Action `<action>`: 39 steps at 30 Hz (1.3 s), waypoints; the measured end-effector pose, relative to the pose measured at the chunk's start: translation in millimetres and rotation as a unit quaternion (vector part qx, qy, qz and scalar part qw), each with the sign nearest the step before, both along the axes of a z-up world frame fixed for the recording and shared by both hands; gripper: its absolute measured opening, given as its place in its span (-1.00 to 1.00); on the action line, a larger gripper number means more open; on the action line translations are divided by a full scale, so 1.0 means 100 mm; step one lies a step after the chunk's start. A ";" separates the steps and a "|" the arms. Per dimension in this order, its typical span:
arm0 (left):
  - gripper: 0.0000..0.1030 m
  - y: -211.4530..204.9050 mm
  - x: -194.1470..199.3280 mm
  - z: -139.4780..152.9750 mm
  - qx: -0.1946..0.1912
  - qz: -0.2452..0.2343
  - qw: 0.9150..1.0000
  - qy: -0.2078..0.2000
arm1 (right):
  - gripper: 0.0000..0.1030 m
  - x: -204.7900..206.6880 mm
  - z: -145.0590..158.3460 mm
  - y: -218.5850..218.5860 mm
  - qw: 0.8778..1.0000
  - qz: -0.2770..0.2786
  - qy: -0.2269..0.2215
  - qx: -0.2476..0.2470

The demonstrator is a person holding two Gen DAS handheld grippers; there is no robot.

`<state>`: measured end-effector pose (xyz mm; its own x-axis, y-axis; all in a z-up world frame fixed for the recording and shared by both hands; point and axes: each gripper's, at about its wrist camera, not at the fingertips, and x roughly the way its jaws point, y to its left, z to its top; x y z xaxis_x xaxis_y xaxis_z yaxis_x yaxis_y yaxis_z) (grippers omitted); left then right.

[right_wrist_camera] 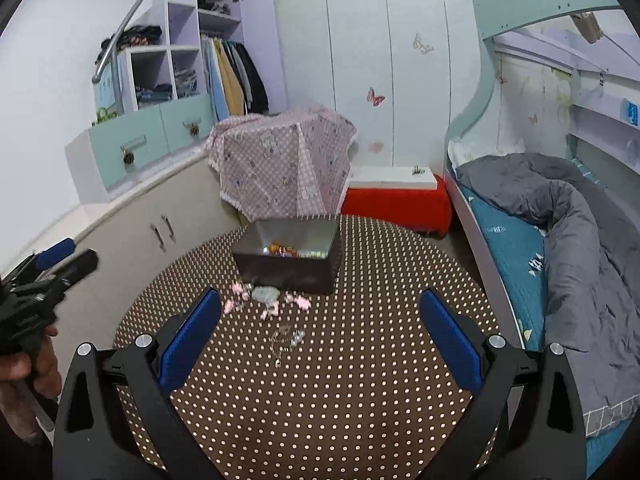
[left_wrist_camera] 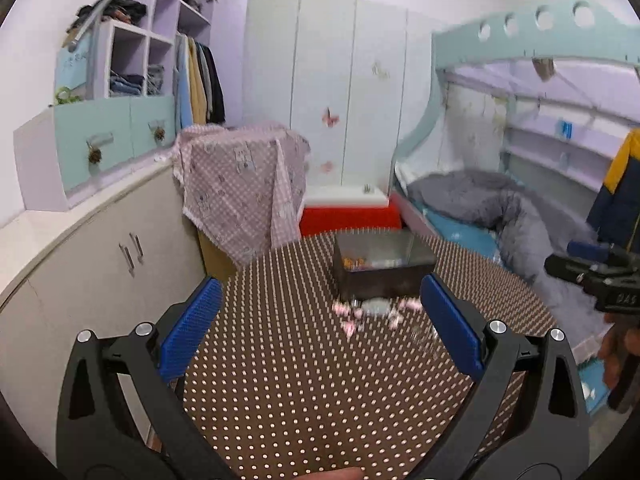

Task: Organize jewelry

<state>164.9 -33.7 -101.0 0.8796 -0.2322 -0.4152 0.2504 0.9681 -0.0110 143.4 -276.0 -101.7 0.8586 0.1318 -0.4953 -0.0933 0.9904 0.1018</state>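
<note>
A dark open box [left_wrist_camera: 382,266] [right_wrist_camera: 286,254] with colourful pieces inside stands on the far part of a round brown polka-dot table [left_wrist_camera: 288,380] [right_wrist_camera: 320,392]. Pink and pale jewelry pieces [left_wrist_camera: 360,312] [right_wrist_camera: 264,298] lie scattered in front of it. A silvery chain [right_wrist_camera: 286,340] lies nearer, blurred in the left wrist view [left_wrist_camera: 422,336]. My left gripper [left_wrist_camera: 320,320] is open and empty above the table. My right gripper [right_wrist_camera: 320,320] is open and empty, behind the chain.
A low cabinet [right_wrist_camera: 132,224] runs along the left. A stand draped with pink checked cloth [right_wrist_camera: 284,168] and a red box [right_wrist_camera: 396,200] lie beyond the table. A bed with a grey duvet [right_wrist_camera: 572,232] is on the right.
</note>
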 end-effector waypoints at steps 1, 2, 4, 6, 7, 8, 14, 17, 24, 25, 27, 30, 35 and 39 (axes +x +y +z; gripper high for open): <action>0.88 -0.03 0.04 -0.06 0.009 0.001 1.000 0.007 | 0.86 0.03 -0.05 0.01 1.000 0.002 0.006 -0.001; 0.88 -0.07 0.11 -0.15 0.024 0.000 1.000 0.019 | 0.86 0.04 -0.08 0.01 1.000 0.003 0.010 -0.002; 0.88 -0.16 0.23 -0.30 0.048 -0.005 0.998 0.040 | 0.86 0.07 -0.14 0.00 1.000 0.005 0.017 -0.003; 0.88 -0.25 0.39 -0.47 0.071 -0.012 0.995 0.065 | 0.86 0.12 -0.22 -0.02 1.000 0.003 0.026 -0.002; 0.88 -0.30 0.46 -0.54 0.079 -0.016 0.994 0.077 | 0.86 0.15 -0.25 -0.03 1.000 0.003 0.031 -0.001; 0.88 -0.33 0.53 -0.60 0.085 -0.018 0.992 0.089 | 0.86 0.17 -0.29 -0.05 0.999 0.002 0.036 0.000; 0.88 -0.51 0.96 -0.94 0.114 -0.031 0.983 0.143 | 0.86 0.33 -0.50 -0.09 0.998 0.003 0.065 -0.003; 0.78 -0.56 1.13 -1.05 0.124 -0.035 0.978 0.164 | 0.86 0.39 -0.58 -0.11 0.997 0.004 0.074 0.000; 0.43 -0.66 1.31 -1.21 0.127 -0.059 0.971 0.196 | 0.86 0.52 -0.70 -0.15 0.996 0.009 0.091 -0.001; 0.31 -0.66 1.32 -1.20 0.118 -0.071 0.970 0.199 | 0.86 0.54 -0.71 -0.14 0.996 0.010 0.093 -0.002; -0.27 -0.66 1.37 -1.19 0.094 -0.097 0.969 0.209 | 0.86 0.58 -0.74 -0.12 0.995 0.016 0.098 -0.002; -0.54 -0.72 1.30 -1.18 0.101 -0.125 0.967 0.200 | 0.86 0.65 -0.77 -0.06 0.994 0.029 0.107 -0.004; -0.55 -0.61 1.19 -1.16 0.084 -0.128 0.968 0.198 | 0.86 0.82 -0.83 0.10 0.991 0.050 0.123 -0.008; -0.55 -0.40 1.13 -1.12 0.066 -0.107 0.974 0.190 | 0.82 0.97 -0.88 0.30 0.987 0.079 0.136 -0.014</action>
<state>278.2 -74.0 -213.3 0.5941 -0.3171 -0.7392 0.4494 0.8931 -0.0219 240.8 -245.9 -189.7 0.6632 0.2368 -0.7100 -0.2197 0.9684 0.1178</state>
